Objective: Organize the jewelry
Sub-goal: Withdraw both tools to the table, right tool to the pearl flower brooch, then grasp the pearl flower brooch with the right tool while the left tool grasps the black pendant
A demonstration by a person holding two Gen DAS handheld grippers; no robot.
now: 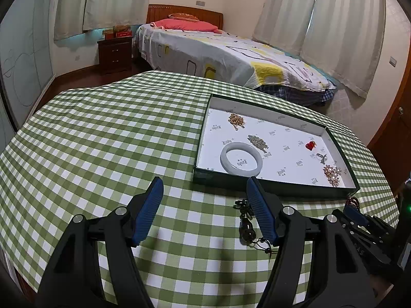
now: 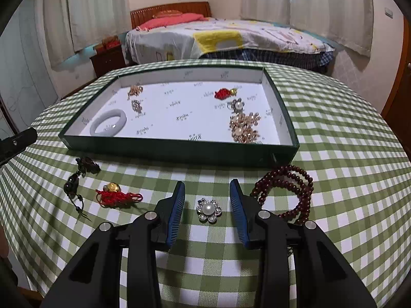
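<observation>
A dark green tray with a white floor lies on the checked table; it also shows in the left wrist view. In it lie a white bangle, gold chains, a red charm, a pearl ring and a pearl brooch cluster. My right gripper is open, its fingers on either side of a pearl flower brooch on the cloth. My left gripper is open and empty, with a black pendant cord by its right finger.
On the cloth in front of the tray lie a red knotted cord with a gold bead, the black pendant cord and a dark red bead bracelet. A bed stands behind the table. The table edge curves away left and right.
</observation>
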